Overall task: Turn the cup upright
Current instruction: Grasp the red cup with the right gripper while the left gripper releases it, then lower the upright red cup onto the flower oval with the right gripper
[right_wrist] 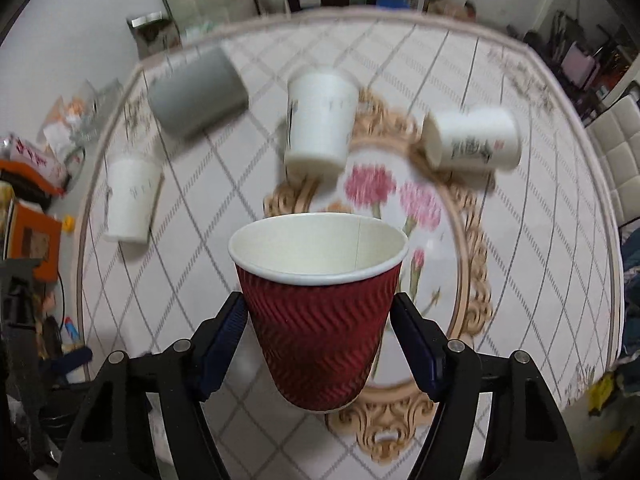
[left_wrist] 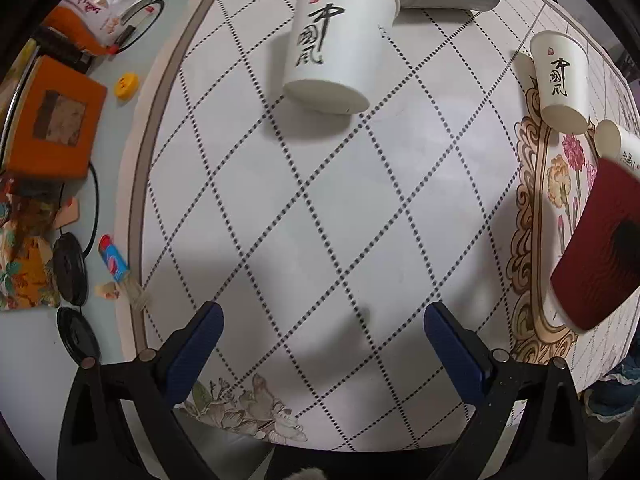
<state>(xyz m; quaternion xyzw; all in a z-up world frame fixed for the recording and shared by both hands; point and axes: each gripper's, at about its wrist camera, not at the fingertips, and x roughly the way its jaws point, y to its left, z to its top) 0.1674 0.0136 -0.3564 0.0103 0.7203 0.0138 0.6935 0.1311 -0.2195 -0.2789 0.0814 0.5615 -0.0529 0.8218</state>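
My right gripper [right_wrist: 318, 312] is shut on a red ribbed paper cup [right_wrist: 320, 320], held above the table with its white mouth facing up and away. The same red cup shows at the right edge of the left wrist view [left_wrist: 596, 252], tilted. My left gripper [left_wrist: 322, 344] is open and empty over the tablecloth. A white paper cup with black calligraphy [left_wrist: 340, 40] stands upside down ahead of it; it also shows in the right wrist view [right_wrist: 130, 200].
Another white cup [left_wrist: 564, 80] stands upside down at the right, one more white cup [right_wrist: 472, 144] lies on its side, and a grey cup [right_wrist: 198, 92] lies at the back. The round table [left_wrist: 360, 208] has a patterned cloth. Clutter, an orange box [left_wrist: 52, 128] and cables lie left.
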